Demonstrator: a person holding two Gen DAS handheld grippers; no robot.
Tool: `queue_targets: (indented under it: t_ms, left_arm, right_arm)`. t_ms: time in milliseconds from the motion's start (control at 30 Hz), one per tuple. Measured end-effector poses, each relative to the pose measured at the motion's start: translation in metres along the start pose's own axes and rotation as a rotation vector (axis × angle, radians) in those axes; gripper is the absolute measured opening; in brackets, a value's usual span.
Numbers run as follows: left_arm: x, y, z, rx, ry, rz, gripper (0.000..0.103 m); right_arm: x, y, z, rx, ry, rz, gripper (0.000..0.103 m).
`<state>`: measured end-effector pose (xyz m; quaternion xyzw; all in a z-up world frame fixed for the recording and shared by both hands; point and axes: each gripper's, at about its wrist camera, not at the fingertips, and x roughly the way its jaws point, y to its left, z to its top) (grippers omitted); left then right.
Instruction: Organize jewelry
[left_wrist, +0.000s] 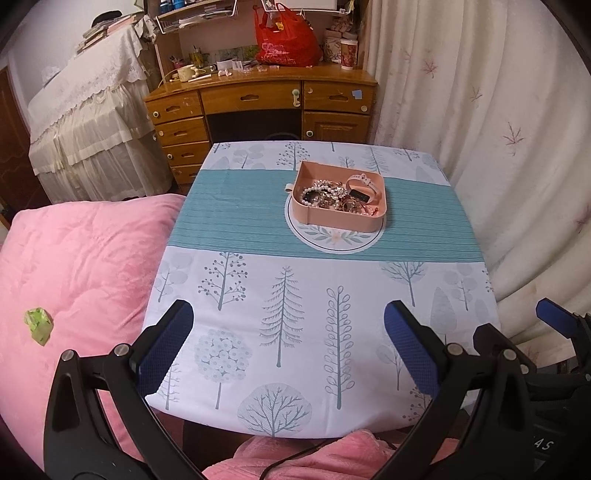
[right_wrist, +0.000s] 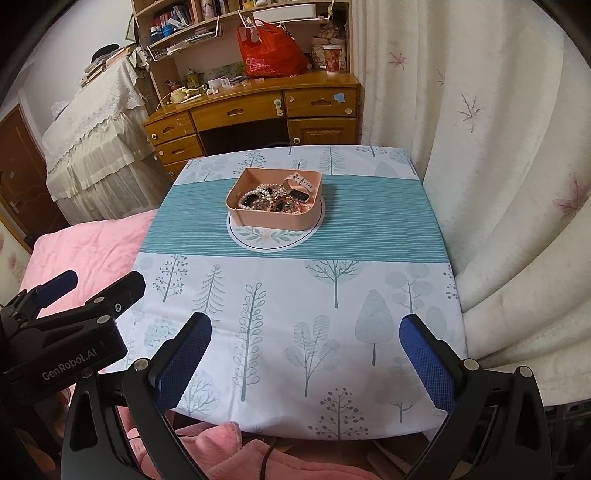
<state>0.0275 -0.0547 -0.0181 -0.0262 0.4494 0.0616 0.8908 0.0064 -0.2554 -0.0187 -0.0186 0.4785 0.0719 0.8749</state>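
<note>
Pink box (left_wrist: 339, 197) of tangled jewelry (left_wrist: 334, 197) lies well ahead of your two spread, empty claws, left (left_wrist: 289, 349) and right (right_wrist: 306, 352), slightly nearer your right.

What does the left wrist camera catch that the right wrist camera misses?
Only the left wrist view shows a small green object lying on the pink blanket. Only the right wrist view shows the bookshelf above the desk and a brown door. Both show the pink box of jewelry on the table, the red bag, and both grippers open, left and right.
</note>
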Motion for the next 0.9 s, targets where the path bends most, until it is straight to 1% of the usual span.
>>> queue_targets:
  t_ms: [267, 667, 900]
  left_arm:
    - [0.000, -0.001, 0.001, 0.004, 0.000, 0.015, 0.103]
    - [0.002, -0.002, 0.001, 0.003, 0.004, 0.015, 0.103]
    - [0.007, -0.004, 0.007, 0.007, 0.001, 0.018, 0.103]
  right_arm:
    - [0.001, 0.002, -0.002, 0.000, 0.005, -0.002, 0.103]
    - [0.007, -0.001, -0.003, 0.000, 0.023, -0.006, 0.103]
    - [0.011, -0.003, 0.001, 0.006, 0.026, -0.011, 0.103]
